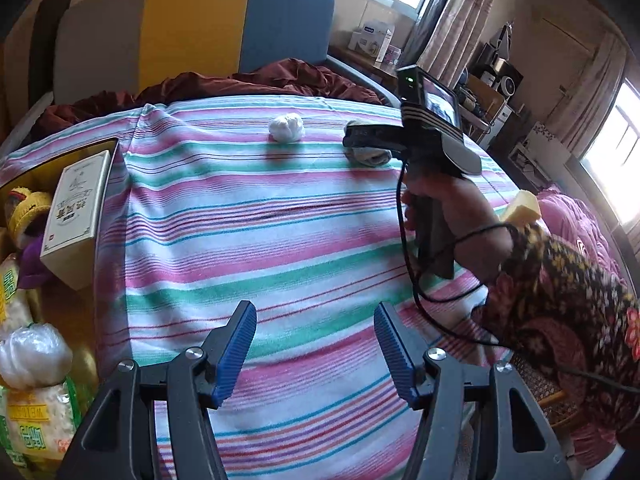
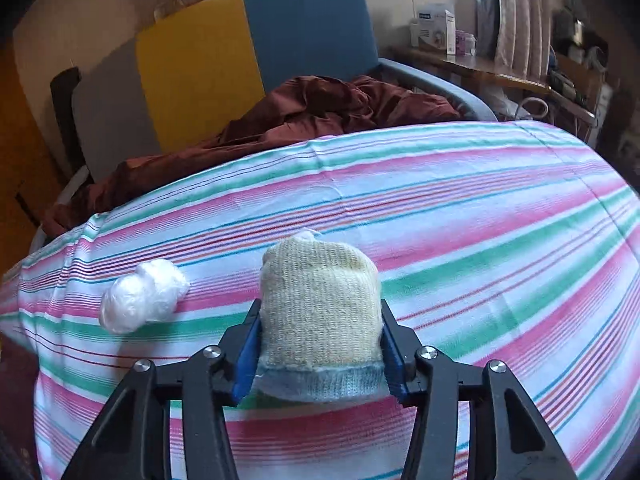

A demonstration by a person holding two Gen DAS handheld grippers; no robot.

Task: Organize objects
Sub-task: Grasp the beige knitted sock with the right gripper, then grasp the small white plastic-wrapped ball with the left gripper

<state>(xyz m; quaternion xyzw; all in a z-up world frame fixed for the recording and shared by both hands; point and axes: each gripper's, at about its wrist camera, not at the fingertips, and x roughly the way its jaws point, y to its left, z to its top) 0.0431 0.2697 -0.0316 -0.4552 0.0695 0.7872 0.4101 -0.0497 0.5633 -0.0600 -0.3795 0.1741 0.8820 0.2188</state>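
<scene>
You had your right gripper clamped on the rolled knit bundle — a beige, sock-like roll with a pale blue cuff — and in the right wrist view both blue pads pressed against its sides. The bundle lay on the striped sheet, toward the far part of the bed, and I could not tell whether it had left the cloth yet. In the left wrist view the same gripper sat over that bundle, with your hand around the handle.

Your left gripper hung over the near part of the sheet with its fingers apart and nothing between them.

As a judgement of progress: a good share looked done. The box at the left edge of the bed already held a white carton, a yellow knitted item and something purple, and bagged goods sat just beside them nearer the camera; whether those lay inside the same box I could not tell. Two loose things were left on the sheet — the bundle you were gripping and the crumpled white plastic ball just beside it, untouched. A yellow piece showed near your right sleeve, but I could not make out what it was.

So what remained, as I read it, was carrying the bundle across to the box, then coming back for the white ball.
</scene>
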